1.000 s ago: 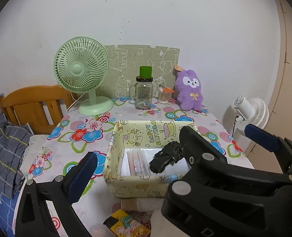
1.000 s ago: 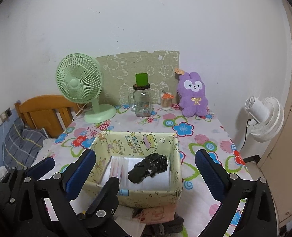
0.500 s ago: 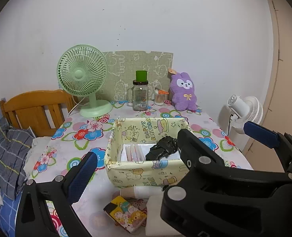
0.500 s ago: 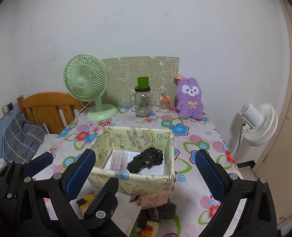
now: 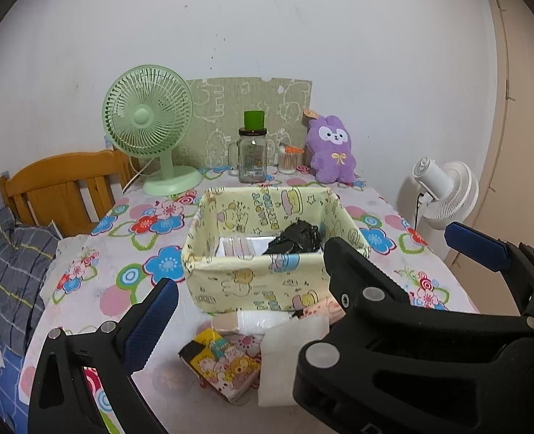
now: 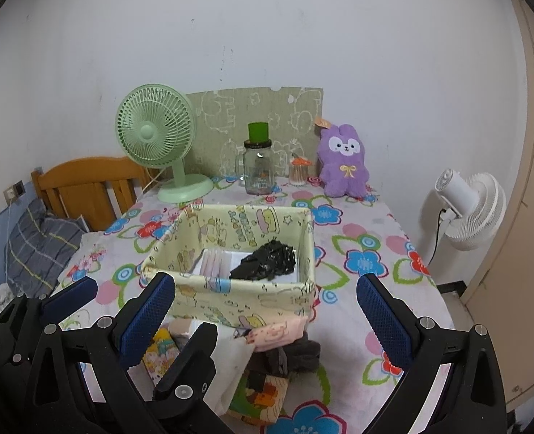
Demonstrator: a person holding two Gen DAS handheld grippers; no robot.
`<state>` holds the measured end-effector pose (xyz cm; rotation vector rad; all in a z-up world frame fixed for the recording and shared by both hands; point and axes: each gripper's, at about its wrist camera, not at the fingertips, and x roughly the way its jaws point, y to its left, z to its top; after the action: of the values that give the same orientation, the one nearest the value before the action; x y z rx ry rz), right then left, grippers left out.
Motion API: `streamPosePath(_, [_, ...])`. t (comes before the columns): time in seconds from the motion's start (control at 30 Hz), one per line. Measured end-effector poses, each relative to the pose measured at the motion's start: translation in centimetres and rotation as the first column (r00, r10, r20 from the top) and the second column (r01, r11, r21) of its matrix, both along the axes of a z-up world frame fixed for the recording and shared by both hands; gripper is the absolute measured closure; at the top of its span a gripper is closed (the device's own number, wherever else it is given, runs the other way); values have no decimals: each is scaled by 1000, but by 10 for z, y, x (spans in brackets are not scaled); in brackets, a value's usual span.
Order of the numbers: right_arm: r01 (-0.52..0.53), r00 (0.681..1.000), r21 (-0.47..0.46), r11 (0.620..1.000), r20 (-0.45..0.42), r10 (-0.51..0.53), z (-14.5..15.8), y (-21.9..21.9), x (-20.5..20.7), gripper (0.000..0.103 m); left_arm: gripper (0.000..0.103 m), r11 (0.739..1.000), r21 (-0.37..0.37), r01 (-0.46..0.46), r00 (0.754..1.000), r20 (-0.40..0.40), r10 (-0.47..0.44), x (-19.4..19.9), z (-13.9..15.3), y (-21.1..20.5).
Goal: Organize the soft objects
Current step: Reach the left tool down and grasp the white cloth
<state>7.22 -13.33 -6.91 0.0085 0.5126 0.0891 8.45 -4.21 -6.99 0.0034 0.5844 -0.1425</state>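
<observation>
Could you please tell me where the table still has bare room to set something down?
Free: the cloth left of the basket, toward the green fan, and right of it, toward the table edge. Crowded: the pile of soft items in front, and the back row by the jar.

Both grippers, the left gripper (image 5: 303, 271) and right gripper (image 6: 267, 311), are chunky black plastic with silver screws behind textured blue fingertip pads (image 6: 147, 318).

Crumpled black cloth (image 6: 265, 262) lies inside the yellow fabric basket (image 6: 231, 298), upon white folded items.
</observation>
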Motion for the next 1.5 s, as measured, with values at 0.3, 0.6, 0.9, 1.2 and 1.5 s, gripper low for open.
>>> streamPosePath(0.3, [12, 1000, -9, 1000, -22, -12, -20, -2, -4, 3, 0, 1000, -8, 19, 999, -44, -19, -4, -21, -3])
streamPosePath(0.6, [9, 998, -6, 1000, -67, -10, -46, -5, -6, 4, 1, 999, -15, 52, 995, -88, -53, -5, -46, -6])
streamPosePath(0.9, [24, 992, 0, 1000, -127, -24, -68, -10, 1, 6, 5, 998, -31, 54, 987, -149, -58, 4, -66, -10])
streamPosePath(1.2, [35, 983, 6, 999, -179, -33, -85, -13, 14, 6, 25, 997, -58, 48, 973, -223, -59, 19, -86, -8])
streamPosePath(1.5, [33, 979, 31, 999, -202, -26, -90, -14, 25, 6, 56, 994, -86, 69, 968, -235, -88, 24, -87, -8])
